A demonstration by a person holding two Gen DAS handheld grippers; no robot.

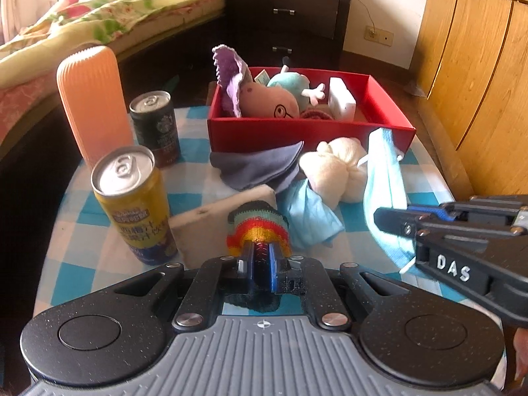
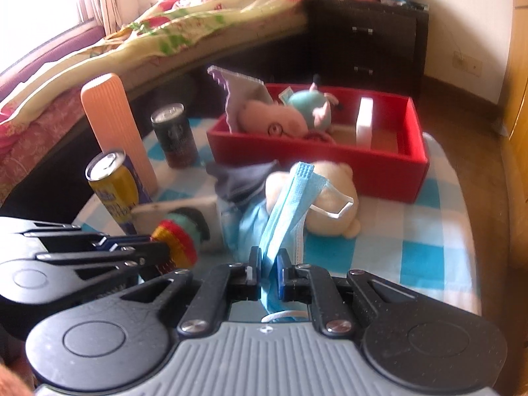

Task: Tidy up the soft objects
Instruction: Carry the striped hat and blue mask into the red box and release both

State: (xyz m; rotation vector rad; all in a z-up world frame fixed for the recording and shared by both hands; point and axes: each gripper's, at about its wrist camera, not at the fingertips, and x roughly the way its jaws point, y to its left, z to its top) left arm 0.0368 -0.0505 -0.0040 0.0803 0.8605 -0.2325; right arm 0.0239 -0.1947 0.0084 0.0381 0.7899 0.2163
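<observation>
My left gripper (image 1: 260,257) is shut on a rainbow-striped knitted glove (image 1: 259,227), held just above the checked tablecloth. My right gripper (image 2: 268,264) is shut on a blue face mask (image 2: 290,204), which hangs up off the table with its white ear loop dangling. In the left wrist view the right gripper (image 1: 384,216) comes in from the right with the face mask (image 1: 382,181) draped over it. Behind them stands a red box (image 1: 297,135) holding a pink plush toy (image 1: 270,99), a teal plush (image 1: 290,82) and a white sponge (image 1: 341,99). A cream plush (image 1: 336,168), a grey cloth (image 1: 260,168) and a blue cloth (image 1: 310,214) lie in front of the box.
A yellow can (image 1: 132,204), a dark can (image 1: 155,128) and an orange ribbed bottle (image 1: 92,102) stand at the left. A white sponge block (image 1: 211,221) lies by the yellow can. A bed (image 1: 99,16), a dark nightstand (image 1: 290,16) and a wooden wardrobe (image 1: 475,66) surround the table.
</observation>
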